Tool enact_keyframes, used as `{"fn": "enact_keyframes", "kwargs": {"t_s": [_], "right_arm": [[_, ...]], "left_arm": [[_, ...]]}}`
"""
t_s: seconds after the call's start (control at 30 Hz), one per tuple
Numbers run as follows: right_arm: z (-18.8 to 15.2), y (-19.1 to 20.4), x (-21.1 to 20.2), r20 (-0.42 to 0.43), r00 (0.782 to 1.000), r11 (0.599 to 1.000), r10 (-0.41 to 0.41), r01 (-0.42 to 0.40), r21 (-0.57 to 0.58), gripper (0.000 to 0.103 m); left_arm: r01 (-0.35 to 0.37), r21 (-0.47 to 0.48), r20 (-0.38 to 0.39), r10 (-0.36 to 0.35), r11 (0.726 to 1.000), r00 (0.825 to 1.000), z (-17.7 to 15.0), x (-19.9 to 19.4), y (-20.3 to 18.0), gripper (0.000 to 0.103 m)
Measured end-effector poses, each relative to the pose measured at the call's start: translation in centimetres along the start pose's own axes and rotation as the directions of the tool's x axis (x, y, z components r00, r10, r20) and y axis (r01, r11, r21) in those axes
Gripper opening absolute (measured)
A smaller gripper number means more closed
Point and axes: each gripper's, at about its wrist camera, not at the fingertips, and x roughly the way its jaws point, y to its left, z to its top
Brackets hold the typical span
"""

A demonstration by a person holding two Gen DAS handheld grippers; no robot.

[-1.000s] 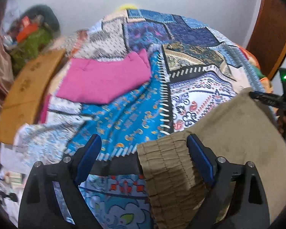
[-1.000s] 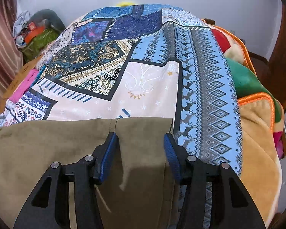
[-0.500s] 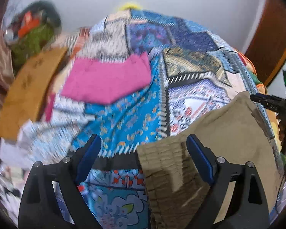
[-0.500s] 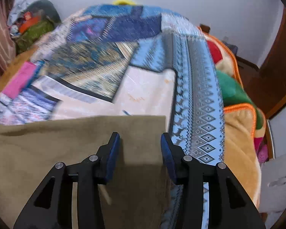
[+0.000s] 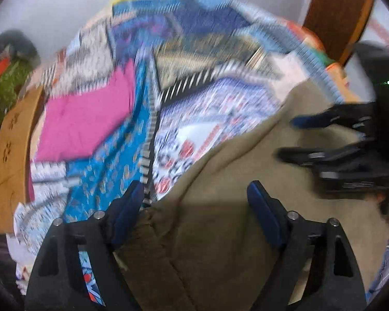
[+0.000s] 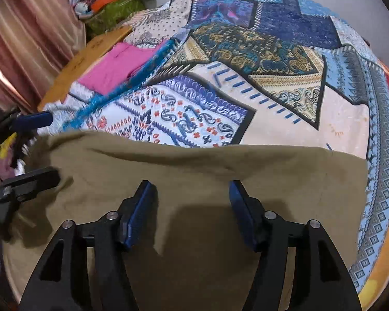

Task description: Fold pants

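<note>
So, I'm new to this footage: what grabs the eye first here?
The olive pants sprawl across the near edge of the patchwork bedspread, under the open right gripper and open left gripper. Farther back on the left lies a bright pink garment.

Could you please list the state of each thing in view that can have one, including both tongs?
Olive pants: lying spread on the bedspread, not yet folded.
Left tongs: open, over the pants, gripping nothing.
Right tongs: open, over the pants, gripping nothing.
Pink garment: folded, lying on the bedspread.
Patchwork bedspread: spread over the bed.
</note>
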Motion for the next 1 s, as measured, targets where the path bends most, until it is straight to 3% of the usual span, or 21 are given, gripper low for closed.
{"fn": "enact_keyframes", "kwargs": {"t_s": [0.17, 0.33, 0.47, 0.6, 0.8, 1.0], "right_arm": [[-1.5, -0.2, -1.1, -0.016, 0.999, 0.999, 0.037, -0.038, -0.015, 0.061], [-4.0, -0.5, -3.0, -0.001, 0.999, 0.999, 0.04, -0.04, -0.002, 0.062], [-6.0, 0.2, -4.4, 0.006, 1.0, 1.0, -0.006, 0.006, -0.009, 0.063], [-8.1, 0.2, -5.6, 0.011, 1.0, 0.999, -0.025, 0.025, 0.027, 0.064], [-11.6, 0.0, -7.6, 0.031, 0.998, 0.993, -0.047, 0.044, 0.105, 0.064], [-14.8, -0.4, -9.5, 0.048, 0.997, 0.984, -0.063, 0.054, 0.172, 0.064]], "left_arm": [[-0.002, -0.141, -0.007, 0.001, 0.99, 1.0, -0.4, 0.6, 3.2, 0.083], [0.057, -0.223, -0.009, -0.061, 0.973, 0.998, -1.5, -0.1, 4.8, 0.083], [-0.013, -0.143, 0.052, 0.021, 0.99, 0.998, -2.1, -3.5, 2.5, 0.083], [-0.019, -0.079, 0.126, 0.029, 0.997, 0.992, -3.5, -7.4, 0.3, 0.083], [-0.081, 0.015, 0.118, 0.078, 0.997, 0.99, -7.1, -9.0, -2.7, 0.086], [-0.087, -0.03, 0.165, 0.091, 0.996, 0.982, -9.6, -11.9, -2.6, 0.086]]}}
